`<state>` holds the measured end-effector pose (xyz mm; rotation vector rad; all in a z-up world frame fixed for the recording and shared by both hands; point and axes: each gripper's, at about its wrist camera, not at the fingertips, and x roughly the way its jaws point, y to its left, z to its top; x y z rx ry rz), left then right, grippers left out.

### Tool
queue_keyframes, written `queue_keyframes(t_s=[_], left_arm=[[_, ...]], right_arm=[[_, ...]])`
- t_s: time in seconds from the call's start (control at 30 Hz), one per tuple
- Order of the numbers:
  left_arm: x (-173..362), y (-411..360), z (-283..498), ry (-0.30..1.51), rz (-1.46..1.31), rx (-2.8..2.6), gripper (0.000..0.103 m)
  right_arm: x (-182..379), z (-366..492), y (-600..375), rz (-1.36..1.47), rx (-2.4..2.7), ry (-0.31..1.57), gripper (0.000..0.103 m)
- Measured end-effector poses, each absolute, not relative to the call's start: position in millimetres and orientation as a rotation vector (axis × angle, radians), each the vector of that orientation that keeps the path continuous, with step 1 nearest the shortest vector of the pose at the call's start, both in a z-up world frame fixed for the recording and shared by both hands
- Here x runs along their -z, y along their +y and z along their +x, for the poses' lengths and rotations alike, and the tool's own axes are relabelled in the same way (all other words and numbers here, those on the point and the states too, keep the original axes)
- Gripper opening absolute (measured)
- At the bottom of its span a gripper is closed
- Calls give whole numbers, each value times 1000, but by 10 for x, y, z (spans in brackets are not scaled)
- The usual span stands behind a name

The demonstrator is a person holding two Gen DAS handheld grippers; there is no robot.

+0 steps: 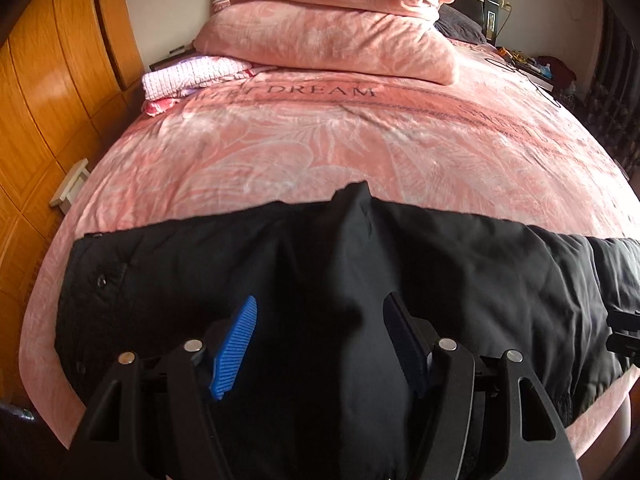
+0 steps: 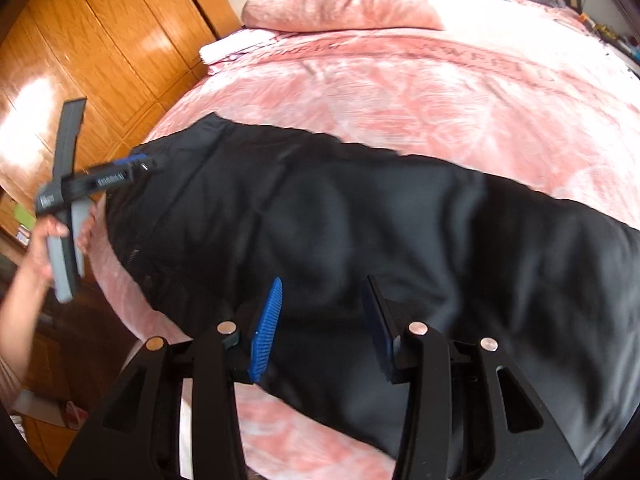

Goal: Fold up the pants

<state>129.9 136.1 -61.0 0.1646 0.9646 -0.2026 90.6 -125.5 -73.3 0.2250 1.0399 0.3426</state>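
Black pants (image 1: 460,272) lie flat across the near part of a pink bed (image 1: 320,148), waist end with snaps at the left (image 1: 100,280). My left gripper (image 1: 320,304) is open just above the pants, blue pads wide apart, nothing between them. A small fold of fabric pokes up at the far edge (image 1: 356,196). In the right wrist view the pants (image 2: 360,220) stretch from upper left to right. My right gripper (image 2: 324,292) is open above the pants' near edge. The left gripper (image 2: 132,168) shows there at the waist end, held by a hand.
Two pink pillows (image 1: 332,20) are stacked at the head of the bed. A folded pink-and-white cloth (image 1: 192,76) lies at the far left. An orange wooden wardrobe (image 1: 48,80) stands close on the left. A cluttered nightstand (image 1: 536,68) is at the far right.
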Motion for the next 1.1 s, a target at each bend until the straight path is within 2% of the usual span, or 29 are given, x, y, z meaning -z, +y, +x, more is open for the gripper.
queue_keyframes(t_s=[0.13,0.2,0.27,0.4,0.57,0.7,0.83,0.93,0.97,1.1], left_arm=[[786,1178,1045,935,247,181,66],[978,1125,1054,937,317,155,71],[1078,1185,1093,942,269,165,76],[932,1353,1057,938,174,167,71],[682,1863,719,918,69,79,72],[690,2437,470,969,-44,-70,71],[761,2868,326,1006,-201,-112,60],[857,3104,323,1030,-426,-39,52],[904,3176,345,1036,-501,-24,44],[1054,3323,463,1053,-663,1,42]], right_arm=[[769,962,-957,184,-356,1069,41],[897,1007,-867,120,-308,1114,41],[1078,1073,-887,146,-297,1164,41],[1005,1088,-964,216,-286,1165,43],[716,934,-852,233,-320,1085,46],[640,880,-532,207,-389,1071,46],[676,906,-274,163,-422,1092,46],[723,939,-147,168,-440,1115,46],[731,933,-122,162,-437,1118,46],[747,932,-73,141,-415,1128,46]])
